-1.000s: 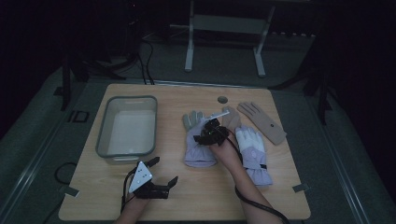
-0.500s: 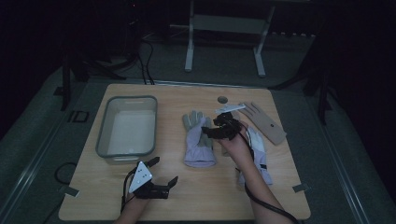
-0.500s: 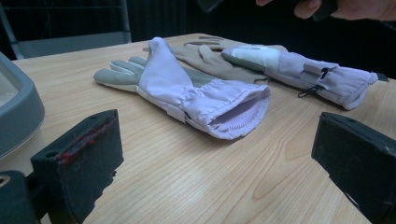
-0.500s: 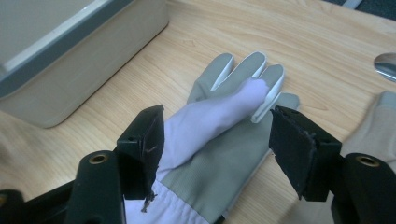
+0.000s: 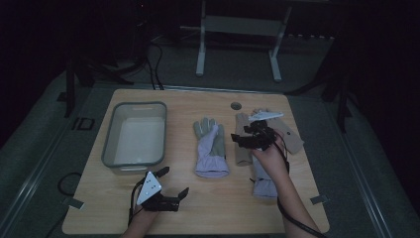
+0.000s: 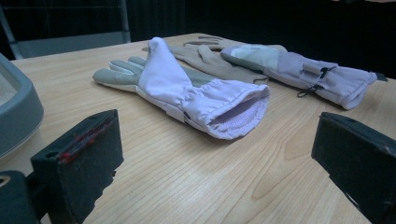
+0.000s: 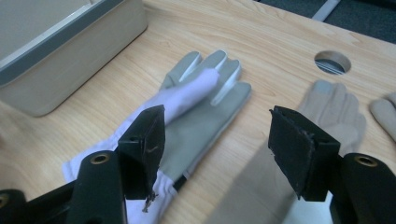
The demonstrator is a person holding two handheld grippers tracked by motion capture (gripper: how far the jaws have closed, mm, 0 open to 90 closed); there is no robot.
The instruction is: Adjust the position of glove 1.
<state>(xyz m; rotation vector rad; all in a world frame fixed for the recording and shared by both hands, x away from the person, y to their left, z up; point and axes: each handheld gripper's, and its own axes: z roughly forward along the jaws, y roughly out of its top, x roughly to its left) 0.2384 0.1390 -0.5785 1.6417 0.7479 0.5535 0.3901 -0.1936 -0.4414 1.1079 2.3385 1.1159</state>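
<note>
The wooden table (image 5: 198, 208) carries a grey tub (image 5: 134, 135), two lavender gloves (image 5: 210, 148) and tan gloves (image 5: 241, 148).

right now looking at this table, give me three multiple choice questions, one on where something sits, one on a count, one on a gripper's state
1. Where is the grey bin?
A. on the left part of the table
B. on top of a glove
C. held in a gripper

2. How many gloves lie on the table?
A. one
B. two
C. four

3. How do the jaws of the right gripper stand?
A. clamped on the bin
C. shut flat together
B. apart, with nothing between them

Answers:
1 A, the bin sits left of the lilac glove.
2 C, two lilac gloves, one at, and two tan gloves.
3 B, the right gripper view shows a gap over the gloves.
</note>
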